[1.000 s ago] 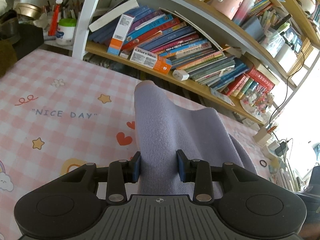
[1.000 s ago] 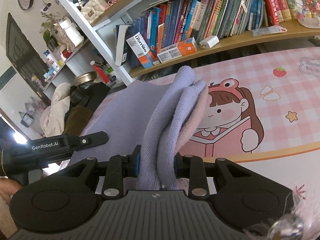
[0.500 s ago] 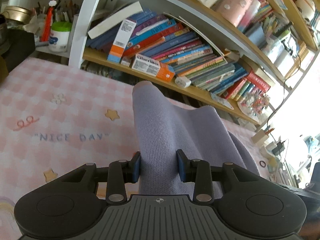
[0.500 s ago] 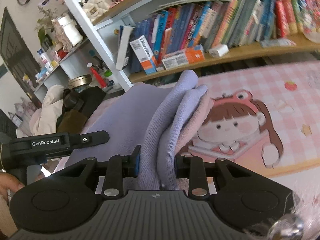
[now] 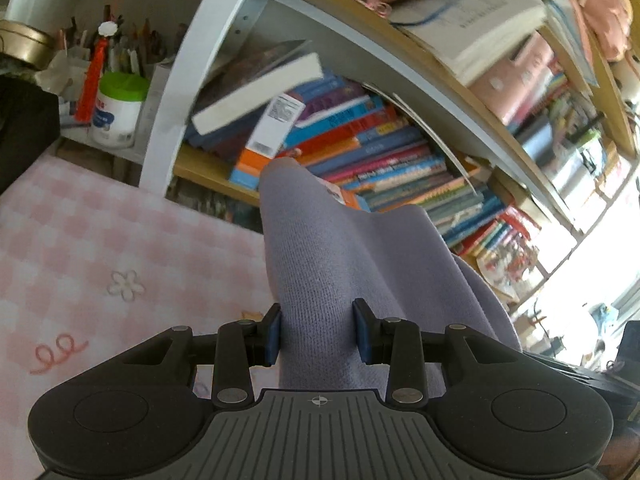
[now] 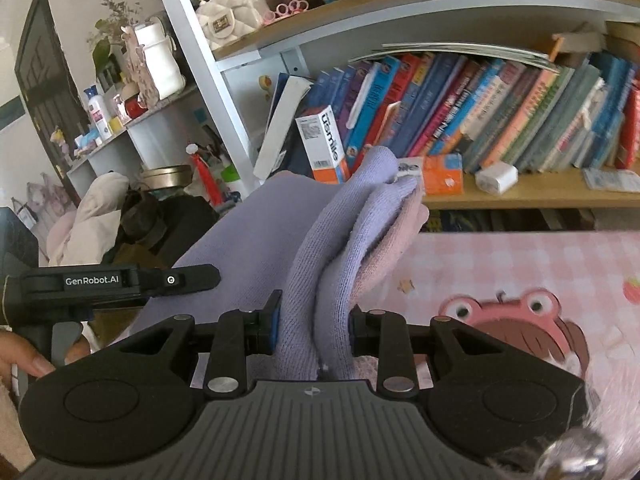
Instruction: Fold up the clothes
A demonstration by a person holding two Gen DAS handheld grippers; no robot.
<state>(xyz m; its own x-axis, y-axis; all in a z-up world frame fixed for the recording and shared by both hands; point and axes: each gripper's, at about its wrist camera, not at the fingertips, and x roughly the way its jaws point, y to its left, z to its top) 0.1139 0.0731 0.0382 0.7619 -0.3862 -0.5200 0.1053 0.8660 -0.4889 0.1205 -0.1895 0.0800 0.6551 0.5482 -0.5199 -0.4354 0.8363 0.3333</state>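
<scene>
Left wrist view: each hand-held gripper (image 5: 316,330) (image 6: 314,326) clamps the lavender knit garment (image 5: 360,264).

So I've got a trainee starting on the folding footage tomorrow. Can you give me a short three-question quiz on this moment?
1. True or false: both the left gripper and the right gripper have their jaws shut on the purple knit garment.
2. Multiple choice: in the right wrist view, what stands behind the garment? A) a window, B) a bookshelf, C) a fridge.
3. Fill in: the table is covered by a pink checked ____.

Key: 1 true; 2 B; 3 cloth.
</scene>
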